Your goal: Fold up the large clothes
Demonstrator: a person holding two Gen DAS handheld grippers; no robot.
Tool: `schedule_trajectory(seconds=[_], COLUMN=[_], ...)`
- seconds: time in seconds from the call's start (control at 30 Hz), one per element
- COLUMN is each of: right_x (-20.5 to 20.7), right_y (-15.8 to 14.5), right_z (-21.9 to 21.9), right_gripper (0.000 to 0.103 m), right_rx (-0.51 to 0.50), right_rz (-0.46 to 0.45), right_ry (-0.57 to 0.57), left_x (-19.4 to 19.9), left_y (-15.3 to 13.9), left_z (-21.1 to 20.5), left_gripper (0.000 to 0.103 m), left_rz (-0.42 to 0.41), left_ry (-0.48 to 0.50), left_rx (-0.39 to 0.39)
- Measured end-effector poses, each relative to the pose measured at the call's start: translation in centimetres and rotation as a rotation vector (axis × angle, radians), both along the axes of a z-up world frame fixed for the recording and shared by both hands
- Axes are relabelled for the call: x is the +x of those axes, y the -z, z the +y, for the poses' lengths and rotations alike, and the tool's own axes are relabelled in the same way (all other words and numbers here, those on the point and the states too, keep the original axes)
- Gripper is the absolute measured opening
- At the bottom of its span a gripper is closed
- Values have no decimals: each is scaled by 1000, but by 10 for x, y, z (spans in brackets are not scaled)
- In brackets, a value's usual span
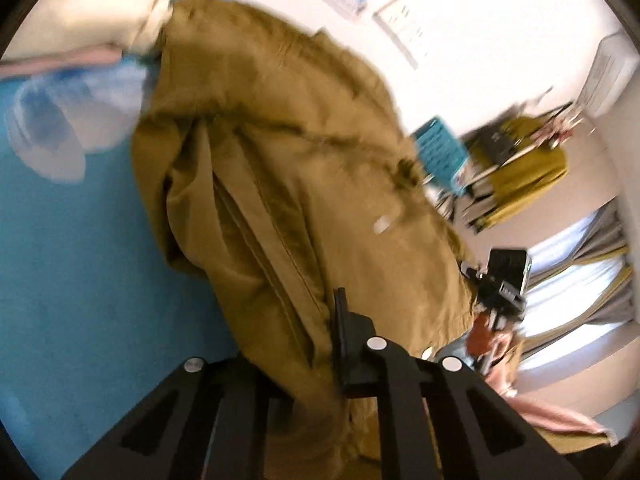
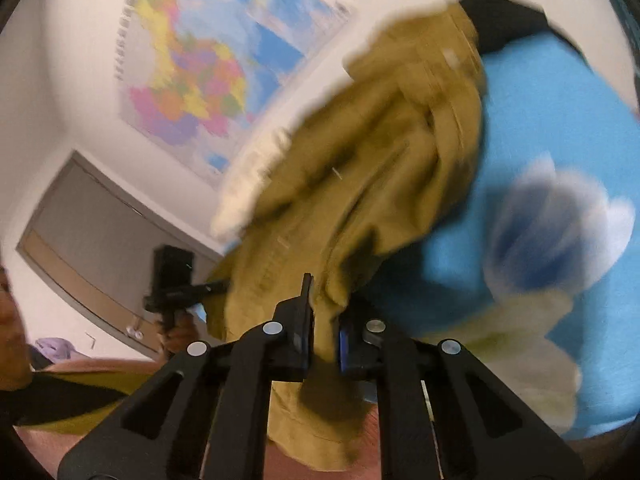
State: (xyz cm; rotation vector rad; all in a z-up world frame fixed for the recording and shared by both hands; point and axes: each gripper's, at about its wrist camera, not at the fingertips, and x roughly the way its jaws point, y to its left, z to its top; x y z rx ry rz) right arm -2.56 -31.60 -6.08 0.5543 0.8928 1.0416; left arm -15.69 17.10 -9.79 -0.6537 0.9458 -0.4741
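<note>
A large olive-tan jacket (image 1: 288, 168) hangs lifted above a blue bed sheet (image 1: 72, 264). My left gripper (image 1: 320, 344) is shut on the jacket's edge; cloth covers its left finger. In the right wrist view the same jacket (image 2: 384, 152) bunches in front of me, and my right gripper (image 2: 322, 340) is shut on a fold of it. The right gripper also shows in the left wrist view (image 1: 500, 284) at the jacket's right edge, and the left gripper shows in the right wrist view (image 2: 172, 284) at the jacket's left. Both views are motion-blurred.
The blue sheet (image 2: 540, 120) has a white-blue flower print (image 2: 560, 236). A cream pillow (image 1: 100, 8) lies at the bed's head. A colourful map (image 2: 192, 80) hangs on the wall. A cluttered rack (image 1: 516, 160) and curtained window (image 1: 580, 280) stand to the right.
</note>
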Motion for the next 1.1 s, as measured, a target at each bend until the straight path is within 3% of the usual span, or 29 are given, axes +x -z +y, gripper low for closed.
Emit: schedule_trajectory(seconds=[0.13, 0.23, 0.27, 0.37, 0.43, 0.5, 0.57, 0.63, 0.67, 0.7, 0.73, 0.77, 0.8, 0.87, 1.1], right_x=[-9, -1, -2, -9, -14, -20, -25, -27, -28, -28, -29, -28, -28, -30, -42], right_y=[-38, -15, -6, 18, 29, 37, 39, 38, 37, 36, 37, 38, 39, 34, -20], right_z=[-8, 1, 0, 2, -1, 0, 7, 13, 14, 14, 13, 10, 5, 0, -12], right_gripper=[10, 33, 49, 61, 66, 74, 78, 73, 64, 45, 33, 16, 14, 12, 8], right_rx=[70, 51, 31, -6, -14, -38, -30, -41, -38, -37, -27, -17, 0, 32, 165], right_rz=[-106, -8, 15, 70, 89, 95, 83, 65, 59, 55, 56, 61, 71, 66, -70], right_ry=[-15, -54, -54, -65, -66, -78, -101, -104, -105, -100, -99, -90, -82, -65, -29], left_x=[-2, -1, -1, -2, -5, -8, -9, -6, -7, -7, -6, -5, -4, -6, -22], left_y=[-21, -17, -11, 2, 11, 20, 27, 33, 33, 32, 32, 32, 30, 23, -36], left_z=[13, 13, 12, 13, 14, 11, 2, -10, -13, -16, -19, -22, -23, -16, 3], left_gripper=[9, 10, 11, 12, 20, 44, 48, 49, 49, 48, 43, 20, 13, 8, 6], left_rz=[-15, 17, 32, 68, 88, 96, 104, 111, 93, 77, 76, 73, 66, 32, -133], left_ry=[-19, -20, -16, -10, 6, 46, 77, 110, 117, 121, 128, 122, 114, 97, 36], left_rx=[-59, -44, -60, -39, -21, -23, 11, 42, 53, 55, 42, 44, 56, 38, -3])
